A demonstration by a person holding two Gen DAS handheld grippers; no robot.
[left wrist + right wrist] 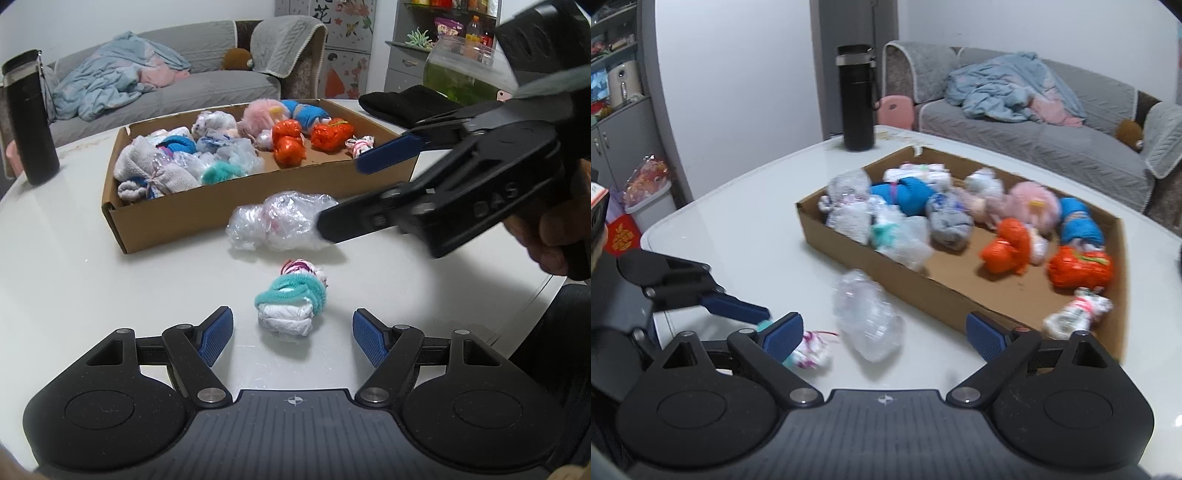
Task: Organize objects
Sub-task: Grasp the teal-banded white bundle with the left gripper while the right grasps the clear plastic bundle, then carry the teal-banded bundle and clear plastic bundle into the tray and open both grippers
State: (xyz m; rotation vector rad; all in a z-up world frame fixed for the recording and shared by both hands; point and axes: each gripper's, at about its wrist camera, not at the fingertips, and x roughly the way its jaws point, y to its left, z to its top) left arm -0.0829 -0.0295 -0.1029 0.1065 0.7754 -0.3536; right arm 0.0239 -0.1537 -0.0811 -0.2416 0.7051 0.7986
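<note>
A glossy white rounded table (92, 280) fills the lower and middle part of both views in a living room. A grey quilted sofa (207, 85) runs across the top of the left wrist view, with a crumpled pale blue blanket (110, 81) on it. A tall black insulated bottle (31, 118) stands at the upper left of that view on the table's far edge. A shallow brown cardboard box (192, 210) lies at the centre of the table, holding bundled small things: orange plastic-wrapped bundles (290, 142), blue rolled cloths and clear plastic bags. In front of the box, a crumpled clear plastic bag bundle (273, 221) rests on the table. Nearer the camera lies a small white cloth roll banded with a teal fuzzy tie (291, 299). The left gripper (293, 334) sits at the bottom of its own view, its blue-padded fingers spread apart on either side of the cloth roll, touching nothing. The right gripper (338, 190) reaches in from the right, jaws released, its lower finger overlapping the clear bag; contact cannot be told. The right wrist view is motion-blurred, and the cloth roll there is partly hidden behind a blue pad. Shelves and a green-tinted jar (461, 70) at the upper right are cut off.
</note>
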